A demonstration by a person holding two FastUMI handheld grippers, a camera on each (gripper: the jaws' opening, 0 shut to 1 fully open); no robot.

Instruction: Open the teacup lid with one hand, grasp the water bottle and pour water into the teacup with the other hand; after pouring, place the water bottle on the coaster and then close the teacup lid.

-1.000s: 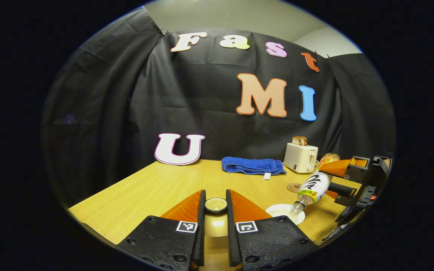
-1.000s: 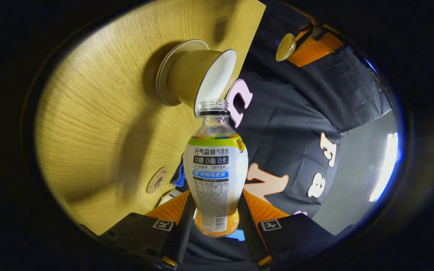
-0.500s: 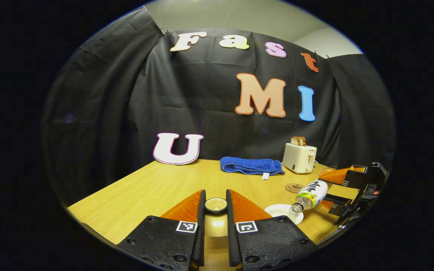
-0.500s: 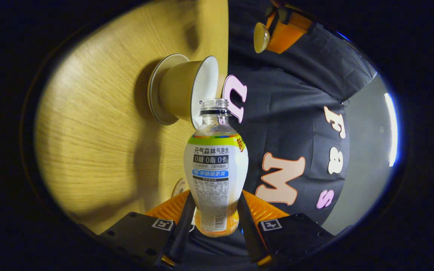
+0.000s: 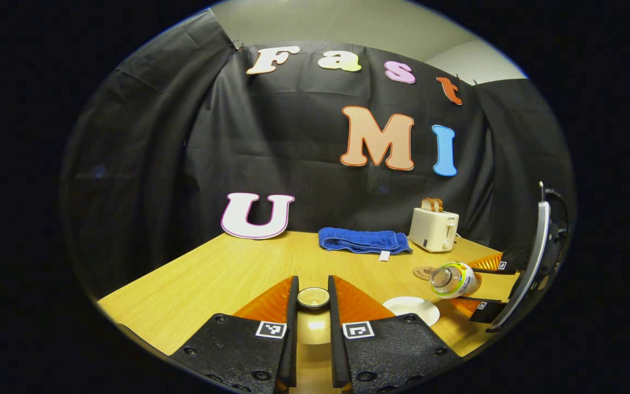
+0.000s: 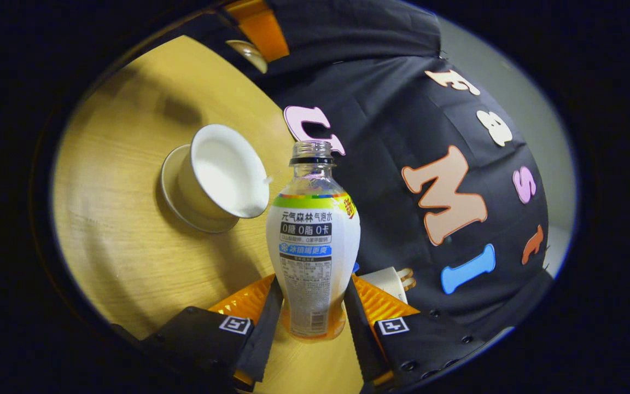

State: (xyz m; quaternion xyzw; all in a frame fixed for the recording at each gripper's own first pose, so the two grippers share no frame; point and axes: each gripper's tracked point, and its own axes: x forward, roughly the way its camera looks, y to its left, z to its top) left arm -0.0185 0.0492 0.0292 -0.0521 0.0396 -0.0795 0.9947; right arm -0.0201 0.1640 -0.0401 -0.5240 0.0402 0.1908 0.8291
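The water bottle (image 6: 313, 241) sits clamped between the two fingers of the right hand-held gripper (image 6: 313, 323), which press on its lower body from either side. It has no cap, its open neck points past the rim of the teacup (image 6: 222, 178), and in the left gripper view the water bottle (image 5: 453, 279) lies tipped nearly level above the desk (image 5: 227, 268), just right of the cup. It looks like thin clear plastic with a glossy label, so I judge it light, a little squashy under pressure and apt to slip; the waist below the label, where the fingers already sit, seems the best hold. With the neck open, any tilt could spill what remains.

The teacup stands uncovered on its saucer (image 6: 175, 205), its white inside showing; I cannot tell how much water it holds. It reads as ceramic: stiff, smooth and easily chipped.

The lid (image 5: 313, 297) is pinched between the fingers of the left hand-held gripper (image 5: 313, 298) by its small knob, raised at the near side of the desk. It too looks hard and slippery, so the knob is the only sure grip.

The coaster (image 5: 425, 272) lies flat farther back, beyond the cup and near the bottle. Behind it stand a toaster (image 5: 434, 230) and a folded blue towel (image 5: 361, 241) by the far wall.
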